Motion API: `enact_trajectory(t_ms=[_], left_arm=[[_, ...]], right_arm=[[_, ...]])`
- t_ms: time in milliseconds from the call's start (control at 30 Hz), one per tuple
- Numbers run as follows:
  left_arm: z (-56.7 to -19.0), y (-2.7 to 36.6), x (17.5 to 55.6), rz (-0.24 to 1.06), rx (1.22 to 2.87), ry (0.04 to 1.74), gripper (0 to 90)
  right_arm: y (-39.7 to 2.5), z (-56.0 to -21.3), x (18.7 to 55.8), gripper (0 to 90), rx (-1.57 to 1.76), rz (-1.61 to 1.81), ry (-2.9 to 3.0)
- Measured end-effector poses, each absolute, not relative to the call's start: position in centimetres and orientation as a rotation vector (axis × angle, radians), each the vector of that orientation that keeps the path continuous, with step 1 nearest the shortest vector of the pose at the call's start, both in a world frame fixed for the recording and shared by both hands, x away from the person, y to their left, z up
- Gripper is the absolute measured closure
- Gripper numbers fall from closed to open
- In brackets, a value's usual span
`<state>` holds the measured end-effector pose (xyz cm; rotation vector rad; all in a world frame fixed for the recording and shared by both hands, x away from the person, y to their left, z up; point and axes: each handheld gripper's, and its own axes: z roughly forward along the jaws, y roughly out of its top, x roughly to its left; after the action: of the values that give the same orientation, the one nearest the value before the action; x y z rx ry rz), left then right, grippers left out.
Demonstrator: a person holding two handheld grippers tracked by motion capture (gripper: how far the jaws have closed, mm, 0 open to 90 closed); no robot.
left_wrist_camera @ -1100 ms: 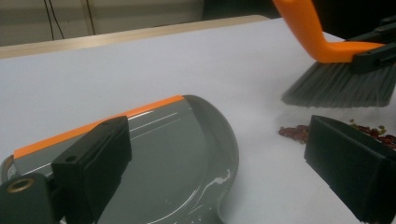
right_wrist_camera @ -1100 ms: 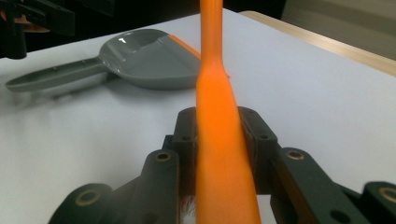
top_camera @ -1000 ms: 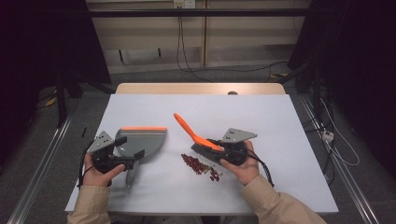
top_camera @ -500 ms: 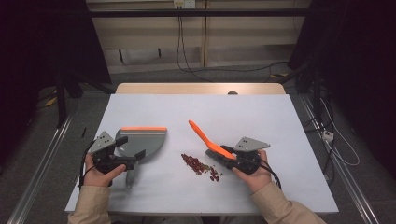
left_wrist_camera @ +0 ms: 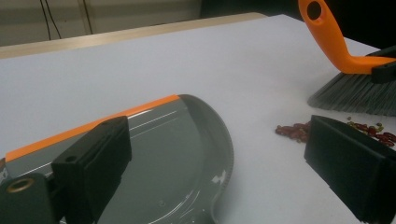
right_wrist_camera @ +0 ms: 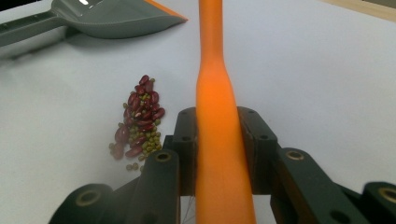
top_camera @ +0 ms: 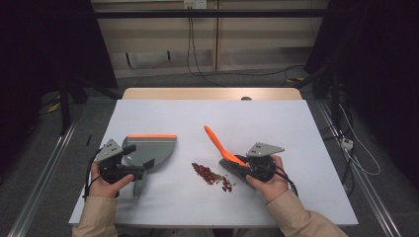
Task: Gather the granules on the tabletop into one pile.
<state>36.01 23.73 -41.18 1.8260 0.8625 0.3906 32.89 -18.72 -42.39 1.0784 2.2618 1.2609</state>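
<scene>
beans [top_camera: 212,174], red ones mixed with small green ones, lie in a loose heap on the white tabletop [top_camera: 276,123], and everything else can be placed from that heap. just beside the beans, on the right hand's side, the grey bristles of a brush [top_camera: 225,153] rest on the tabletop; its orange handle slants up and away from the heap. the right hand-held gripper [right_wrist_camera: 217,135] has its jaws closed tight on both sides of that orange handle, seen close up in the right gripper view. on the other side of the beans, apart from them, lies a grey dustpan [top_camera: 148,150] with an orange lip along its far edge. the left hand-held gripper [left_wrist_camera: 224,163] sits over the dustpan's near end with its jaws spread wide; whether they touch the dustpan's handle cannot be told. from the left gripper view the beans [left_wrist_camera: 292,130] sit just ahead of the right-side jaw.
</scene>
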Motion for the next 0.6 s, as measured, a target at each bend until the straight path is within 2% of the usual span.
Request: enact_trajectory(t_ms=[600], left_arm=[[-41.1, 23.9, 36.1, 0.391, 1.822, 0.860, 7.3]], right_arm=[[-14.4, -43.6, 33.9, 71.6, 1.089, 1.371, 2.123]])
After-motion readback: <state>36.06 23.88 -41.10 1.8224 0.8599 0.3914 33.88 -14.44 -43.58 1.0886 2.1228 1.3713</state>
